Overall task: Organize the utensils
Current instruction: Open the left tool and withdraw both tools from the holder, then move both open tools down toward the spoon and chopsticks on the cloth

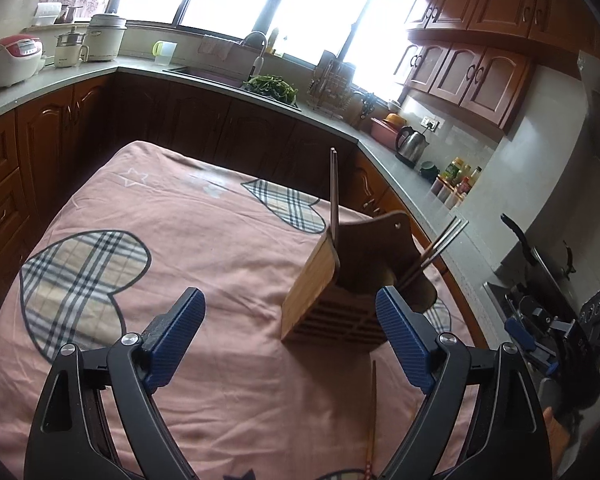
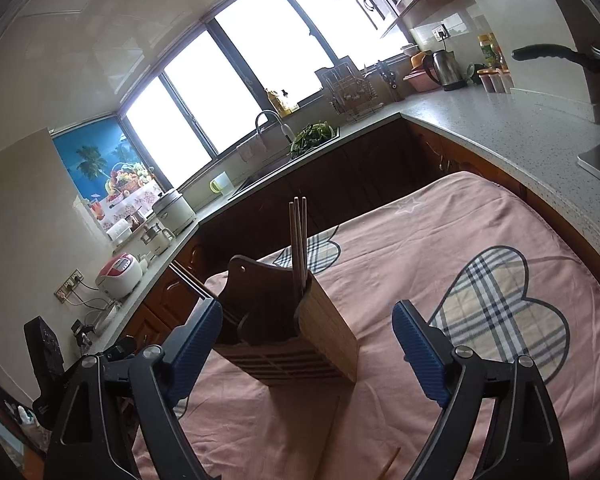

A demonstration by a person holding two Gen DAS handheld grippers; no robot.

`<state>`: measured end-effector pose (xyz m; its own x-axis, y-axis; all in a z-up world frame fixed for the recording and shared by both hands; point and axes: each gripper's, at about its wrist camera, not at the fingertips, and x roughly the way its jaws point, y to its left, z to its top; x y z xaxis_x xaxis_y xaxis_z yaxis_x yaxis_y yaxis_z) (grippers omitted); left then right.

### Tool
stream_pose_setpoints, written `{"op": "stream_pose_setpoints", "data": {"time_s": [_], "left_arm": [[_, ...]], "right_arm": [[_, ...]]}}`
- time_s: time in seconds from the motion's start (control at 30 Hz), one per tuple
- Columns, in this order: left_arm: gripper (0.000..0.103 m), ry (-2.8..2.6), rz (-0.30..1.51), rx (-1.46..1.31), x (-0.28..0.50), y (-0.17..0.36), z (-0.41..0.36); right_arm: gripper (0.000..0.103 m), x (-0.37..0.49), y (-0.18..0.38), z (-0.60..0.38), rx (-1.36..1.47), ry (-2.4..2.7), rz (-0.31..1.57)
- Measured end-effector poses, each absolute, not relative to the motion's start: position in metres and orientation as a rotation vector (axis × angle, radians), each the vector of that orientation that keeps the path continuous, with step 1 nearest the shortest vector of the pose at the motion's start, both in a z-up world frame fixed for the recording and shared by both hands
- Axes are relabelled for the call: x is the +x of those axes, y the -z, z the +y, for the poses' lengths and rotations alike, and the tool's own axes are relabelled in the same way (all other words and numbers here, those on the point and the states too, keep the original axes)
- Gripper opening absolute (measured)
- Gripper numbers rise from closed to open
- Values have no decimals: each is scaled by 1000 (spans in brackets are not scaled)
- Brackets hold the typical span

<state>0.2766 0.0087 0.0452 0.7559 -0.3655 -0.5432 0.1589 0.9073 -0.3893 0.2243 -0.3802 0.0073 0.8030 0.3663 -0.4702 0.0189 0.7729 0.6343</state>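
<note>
Left wrist view — one loose chopstick [image 1: 372, 420] lies on the pink cloth [image 1: 220, 240], just in front of the bamboo holder [image 1: 332, 292] and nearer the camera. Its long axis runs roughly straight away from the left gripper [image 1: 290, 338], towards the holder's base; it sits below and slightly right of the gap between the fingers. Left gripper: spread wide, holding nothing.

Right wrist view: the chopstick's tip [image 2: 390, 466] shows at the bottom edge, between the fingers. Right gripper [image 2: 306, 346]: spread wide, holding nothing.

Neither hand looks clearly nearer; the left appears better lined up.

Holder: upright on the cloth, with chopsticks [image 1: 334, 192] standing in one compartment and more [image 1: 436, 248] leaning out of another.

In the way: only the holder itself, just beyond the chopstick's far end.
</note>
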Motion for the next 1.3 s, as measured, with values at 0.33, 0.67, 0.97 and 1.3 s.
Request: {"op": "stream_pose_setpoints", "data": {"time_s": [0.33,0.67,0.97,1.3], "left_arm": [[89,340,760,-253,212,-19,7],[89,331,831,-260,171,14,12],[89,323,880,-210,146,40,1],[89,333,931,-149,136,58,-22]], "right_arm": [[89,157,2,-372,672,-185,670],[89,114,20,-361,678,-184,709],[89,92,42,-349,662,-185,751],[89,84,60,-330,595,-186,817]]}}
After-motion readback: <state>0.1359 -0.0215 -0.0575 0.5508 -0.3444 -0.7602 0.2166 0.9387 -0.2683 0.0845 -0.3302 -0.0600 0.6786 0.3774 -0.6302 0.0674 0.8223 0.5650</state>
